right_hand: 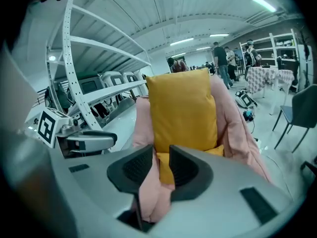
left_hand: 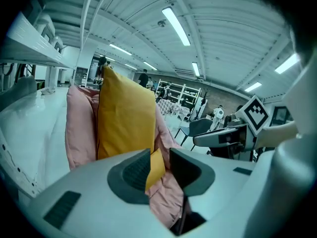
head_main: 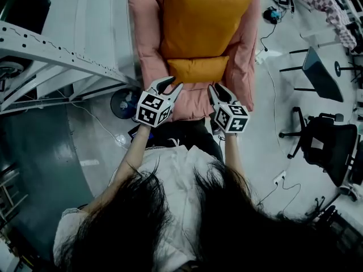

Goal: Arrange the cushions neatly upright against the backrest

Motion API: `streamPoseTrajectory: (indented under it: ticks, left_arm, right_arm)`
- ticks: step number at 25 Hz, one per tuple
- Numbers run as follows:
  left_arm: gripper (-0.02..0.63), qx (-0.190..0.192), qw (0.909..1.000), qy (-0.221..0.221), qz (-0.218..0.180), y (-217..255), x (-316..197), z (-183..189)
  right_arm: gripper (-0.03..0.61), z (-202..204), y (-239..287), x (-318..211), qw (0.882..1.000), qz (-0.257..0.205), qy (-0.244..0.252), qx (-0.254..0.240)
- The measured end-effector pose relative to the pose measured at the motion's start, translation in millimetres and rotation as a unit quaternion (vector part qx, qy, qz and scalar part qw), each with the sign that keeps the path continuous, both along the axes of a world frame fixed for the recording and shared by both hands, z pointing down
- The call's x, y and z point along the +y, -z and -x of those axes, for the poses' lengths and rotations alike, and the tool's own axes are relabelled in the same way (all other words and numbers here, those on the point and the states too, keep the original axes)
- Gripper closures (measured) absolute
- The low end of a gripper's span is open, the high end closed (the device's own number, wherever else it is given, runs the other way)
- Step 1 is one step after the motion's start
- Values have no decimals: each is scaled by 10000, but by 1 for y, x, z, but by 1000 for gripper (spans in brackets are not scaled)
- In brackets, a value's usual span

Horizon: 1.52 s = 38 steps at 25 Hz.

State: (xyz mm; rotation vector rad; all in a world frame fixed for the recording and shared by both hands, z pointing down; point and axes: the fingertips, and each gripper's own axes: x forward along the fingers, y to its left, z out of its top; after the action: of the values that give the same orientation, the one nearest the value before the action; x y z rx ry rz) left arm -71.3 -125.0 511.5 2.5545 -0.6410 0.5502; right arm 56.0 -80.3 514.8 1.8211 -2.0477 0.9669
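A large orange cushion (head_main: pixel 201 18) stands upright against the backrest of the pink armchair (head_main: pixel 147 33). A smaller orange cushion (head_main: pixel 198 69) lies across the seat at its foot. My left gripper (head_main: pixel 172 85) and right gripper (head_main: pixel 218 89) hover side by side over the chair's front edge, short of the small cushion. Both are open with narrow gaps and nothing between their jaws. In the left gripper view the gripper (left_hand: pixel 159 155) points at both cushions (left_hand: pixel 126 113), with the right gripper (left_hand: pixel 223 138) alongside. The right gripper (right_hand: pixel 161 155) faces the upright cushion (right_hand: pixel 183 110) squarely.
A white metal shelving frame (head_main: pixel 45 55) stands left of the armchair, with a round dark object (head_main: pixel 122 103) on the floor beside it. A black office chair (head_main: pixel 326 143), a grey chair (head_main: pixel 320 72) and floor cables lie to the right. People stand far back.
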Motion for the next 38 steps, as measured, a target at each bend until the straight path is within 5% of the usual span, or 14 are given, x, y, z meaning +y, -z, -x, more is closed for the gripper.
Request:
streamPoseTrajectory:
  ticks: [15, 30, 38]
  left_arm:
    - [502, 38, 9978, 513, -419, 36, 41, -40]
    - [509, 210, 9860, 1558, -549, 59, 195, -120]
    - [509, -26, 9834, 1713, -600, 68, 248, -123]
  right_arm:
    - [491, -32, 31, 38, 9955, -360, 866, 97]
    - [499, -92, 44, 162, 9764, -767, 1989, -333]
    - [500, -79, 49, 206, 9667, -815, 2351, -597]
